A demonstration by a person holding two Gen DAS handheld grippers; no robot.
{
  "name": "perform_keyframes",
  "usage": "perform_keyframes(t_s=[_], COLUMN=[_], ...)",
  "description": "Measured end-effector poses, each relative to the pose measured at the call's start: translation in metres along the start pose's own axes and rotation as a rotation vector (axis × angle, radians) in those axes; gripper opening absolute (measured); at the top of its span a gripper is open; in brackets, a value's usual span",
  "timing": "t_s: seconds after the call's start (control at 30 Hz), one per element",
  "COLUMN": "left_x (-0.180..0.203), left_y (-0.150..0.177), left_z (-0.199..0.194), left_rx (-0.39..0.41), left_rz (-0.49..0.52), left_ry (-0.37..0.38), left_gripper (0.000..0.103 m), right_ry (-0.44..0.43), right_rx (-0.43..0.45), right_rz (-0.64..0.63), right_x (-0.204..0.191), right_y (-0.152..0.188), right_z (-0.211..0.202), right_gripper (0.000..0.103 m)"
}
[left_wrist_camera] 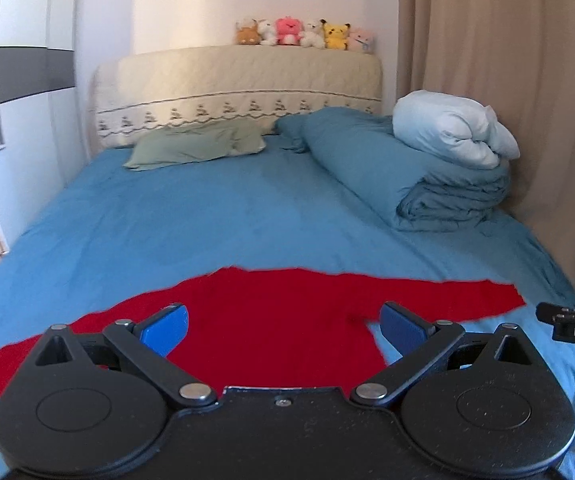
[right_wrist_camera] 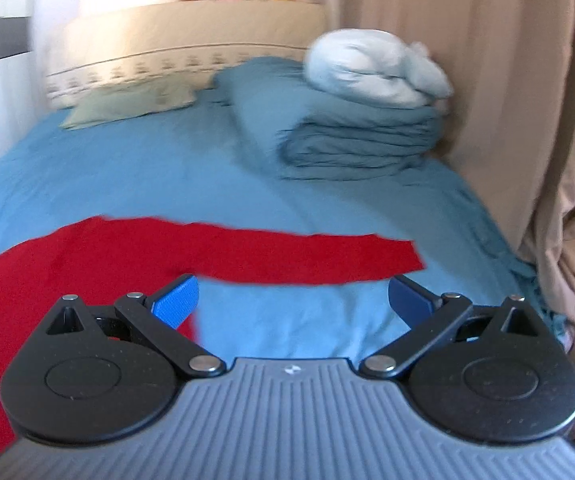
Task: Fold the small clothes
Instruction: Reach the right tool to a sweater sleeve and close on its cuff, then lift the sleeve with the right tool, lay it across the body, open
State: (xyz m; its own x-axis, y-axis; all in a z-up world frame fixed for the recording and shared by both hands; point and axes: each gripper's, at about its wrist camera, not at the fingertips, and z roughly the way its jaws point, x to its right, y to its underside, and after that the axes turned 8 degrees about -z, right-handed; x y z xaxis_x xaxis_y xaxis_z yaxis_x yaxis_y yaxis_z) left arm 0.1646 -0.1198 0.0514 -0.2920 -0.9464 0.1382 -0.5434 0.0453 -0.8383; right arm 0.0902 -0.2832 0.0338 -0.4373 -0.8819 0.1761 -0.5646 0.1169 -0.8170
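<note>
A red top [left_wrist_camera: 271, 320] lies spread flat on the blue sheet [left_wrist_camera: 175, 220] of a bed, both sleeves stretched out sideways. The left claw [left_wrist_camera: 283, 330] hangs over the body of the top with its two blue pads [left_wrist_camera: 165, 330] wide apart and nothing between them; whether the pads touch the cloth cannot be told. Red fabric fills the gap between them and runs on past both sides, with one sleeve reaching far to the right of this claw. The right claw [right_wrist_camera: 293, 300] is likewise spread wide and holds nothing; it sits just short of that same sleeve [right_wrist_camera: 327, 258], which crosses ahead of its pads, while bare sheet shows in the gap and the body of the top lies behind and to the left of its left pad. The right-wrist view is blurred. A tip of the right claw also shows at the right edge of the left view. Ahead and right of both claws, one folded blue duvet [left_wrist_camera: 427, 184] carries one pale bundle [left_wrist_camera: 451, 128]. Ahead and left lies one green pillow [left_wrist_camera: 195, 146] against the cream headboard [left_wrist_camera: 239, 80]. Six plush toys [left_wrist_camera: 305, 34] line the headboard's top. A beige curtain [left_wrist_camera: 507, 80] hangs on the right.
</note>
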Motion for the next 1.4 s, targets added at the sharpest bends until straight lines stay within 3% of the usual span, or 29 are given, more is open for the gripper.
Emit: perform_keyframes(t_s=[0.17, 0.43, 0.63, 0.83, 0.93, 1.03, 1.07, 1.1, 1.13, 1.27, 1.4], left_x=[0.020, 0.040, 0.043, 0.032, 0.036, 0.030, 0.026, 0.022, 0.016, -0.006, -0.036], left_y=[-0.016, -0.001, 0.022, 0.036, 0.037, 0.036, 0.036, 0.035, 0.034, 0.029, 0.017], left_z=[0.087, 0.230, 0.303, 0.331, 0.337, 0.338, 0.339, 0.340, 0.339, 0.332, 0.315], left_rx=[-0.038, -0.187, -0.255, -0.325, -0.332, -0.335, -0.338, -0.341, -0.344, -0.342, -0.296], left_rz=[-0.003, 0.011, 0.033, -0.011, -0.005, -0.003, -0.007, -0.011, -0.017, -0.029, -0.054], left_ry=[0.017, 0.025, -0.010, -0.030, -0.039, -0.054, -0.060, -0.066, -0.073, -0.098, -0.124], left_gripper=[0.103, 0.103, 0.103, 0.103, 0.103, 0.103, 0.103, 0.103, 0.103, 0.103, 0.103], right_ry=[0.070, 0.156, 0.139, 0.122, 0.107, 0.106, 0.110, 0.113, 0.111, 0.097, -0.031], right_rx=[-0.048, -0.136, -0.142, -0.121, -0.083, -0.082, -0.081, -0.085, -0.093, -0.077, 0.015], right_rz=[0.067, 0.153, 0.250, 0.450, 0.545, 0.620, 0.638, 0.647, 0.647, 0.614, 0.549], right_x=[0.039, 0.088, 0.105, 0.122, 0.133, 0.143, 0.145, 0.147, 0.147, 0.136, 0.099], right_y=[-0.003, 0.043, 0.080, 0.092, 0.091, 0.089, 0.089, 0.088, 0.087, 0.069, 0.019], right_z=[0.092, 0.243, 0.308, 0.336, 0.338, 0.344, 0.345, 0.346, 0.347, 0.340, 0.316], right_gripper=[0.103, 0.103, 0.103, 0.099, 0.086, 0.065, 0.052, 0.032, 0.023, 0.022, 0.022])
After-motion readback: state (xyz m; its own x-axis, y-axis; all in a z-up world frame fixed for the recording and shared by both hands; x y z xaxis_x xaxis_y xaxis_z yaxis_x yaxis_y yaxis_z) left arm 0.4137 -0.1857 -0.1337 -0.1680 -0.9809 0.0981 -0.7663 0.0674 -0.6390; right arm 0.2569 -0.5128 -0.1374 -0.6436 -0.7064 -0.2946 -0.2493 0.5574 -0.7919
